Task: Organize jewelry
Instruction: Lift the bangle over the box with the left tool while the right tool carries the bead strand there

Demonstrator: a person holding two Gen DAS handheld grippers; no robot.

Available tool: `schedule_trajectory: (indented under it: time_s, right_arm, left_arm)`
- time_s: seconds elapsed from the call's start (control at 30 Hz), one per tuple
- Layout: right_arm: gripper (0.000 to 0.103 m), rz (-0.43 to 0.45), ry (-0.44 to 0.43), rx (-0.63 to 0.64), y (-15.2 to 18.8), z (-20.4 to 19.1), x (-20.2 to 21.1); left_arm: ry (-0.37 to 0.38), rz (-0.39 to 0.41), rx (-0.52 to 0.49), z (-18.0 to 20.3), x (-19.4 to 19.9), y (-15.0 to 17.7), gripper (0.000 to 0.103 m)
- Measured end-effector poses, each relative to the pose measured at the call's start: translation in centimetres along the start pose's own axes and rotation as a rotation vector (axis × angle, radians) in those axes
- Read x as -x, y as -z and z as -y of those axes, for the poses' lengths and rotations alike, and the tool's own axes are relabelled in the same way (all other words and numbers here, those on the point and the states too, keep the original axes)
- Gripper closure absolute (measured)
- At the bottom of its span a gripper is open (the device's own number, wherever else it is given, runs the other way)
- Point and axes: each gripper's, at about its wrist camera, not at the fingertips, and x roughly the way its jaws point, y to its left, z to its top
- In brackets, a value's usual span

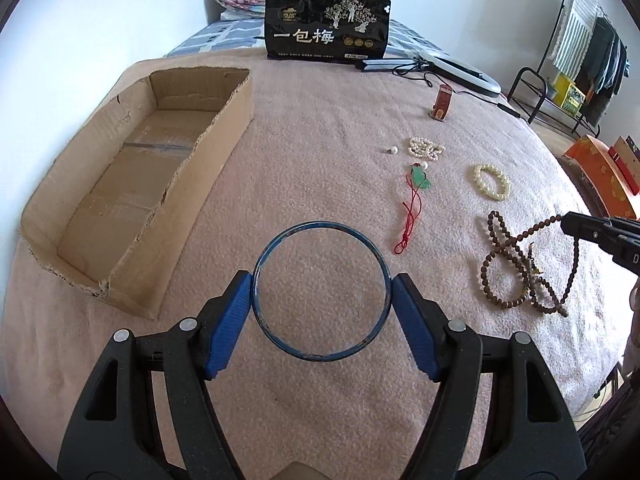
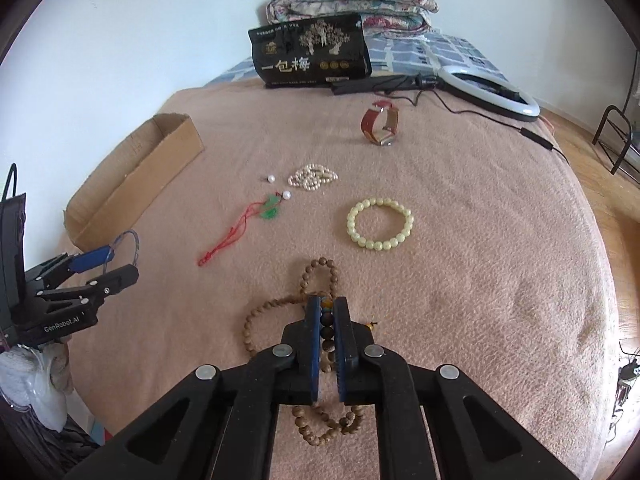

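Left tool (image 1: 322,294) grips blue bangle (image 1: 296,229); right tool (image 2: 328,306) pinches wooden beads (image 2: 316,270).

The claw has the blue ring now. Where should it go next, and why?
Probably carry it left, over the open cardboard box, and let go there. The left gripper has its jaws pressed on both sides of the thin blue bangle, and the box beside it looks empty.

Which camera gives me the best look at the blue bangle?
The left wrist view: the blue bangle fills the centre, clamped between the left gripper pads. The right wrist view shows only a sliver of it at the far left edge.
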Motion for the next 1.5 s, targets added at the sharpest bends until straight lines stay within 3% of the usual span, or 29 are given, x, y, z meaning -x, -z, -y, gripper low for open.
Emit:
schedule_trajectory:
  time_s: [0.33, 0.63, 1.1, 1.5]
  right_arm:
    - [0.100, 0.119, -0.030, 0.021, -2.0, -2.0, 4.3]
    - [0.100, 0.195, -0.069, 0.051, -5.2, -4.0, 7.7]
    - [0.100, 0.346, -0.078, 0.179, -13.9, -9.6, 14.1]
    - [0.100, 0.460, -0.091, 0.269, -20.8, -15.9, 17.6]
  left_arm:
    - [0.007, 0.057, -0.026, 0.2, 3.0, -0.8, 0.030]
    - [-0.008, 0.144, -0.013, -1.2, 6.8, -3.5, 0.030]
    - [-0.074, 0.216, 0.042, -7.4, 11.1, -8.6, 0.030]
    - [-0.130, 0.252, 0.093, -12.6, 13.0, -9.9, 0.030]
